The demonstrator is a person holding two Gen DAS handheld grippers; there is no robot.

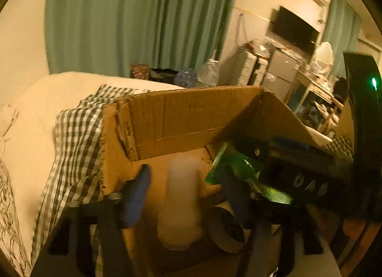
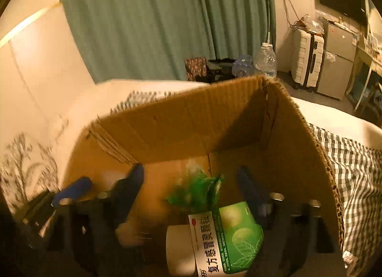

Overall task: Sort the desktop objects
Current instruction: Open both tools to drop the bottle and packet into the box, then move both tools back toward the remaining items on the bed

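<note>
green box [image 2: 229,236], lengthwise between tool's fingers

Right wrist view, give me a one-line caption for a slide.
Open right gripper above a green medicine box inside the cardboard box.

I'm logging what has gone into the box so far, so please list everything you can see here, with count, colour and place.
Brown cardboard box: one, open, on checked cloth.
Green-and-white medicine carton: one, in the box between the right gripper's fingers, untouched.
Pale blurred bottle-like object: one, whitish, between the left gripper's fingers, apparently loose.
Grey-and-white checked cloth: one, under the box.
Green curtain: one, behind.
Clear plastic bottles: two, beyond the box.
White suitcase: one, by the wall.
Left gripper: blue-tipped, open.
Right gripper: blue-tipped, open.
</note>
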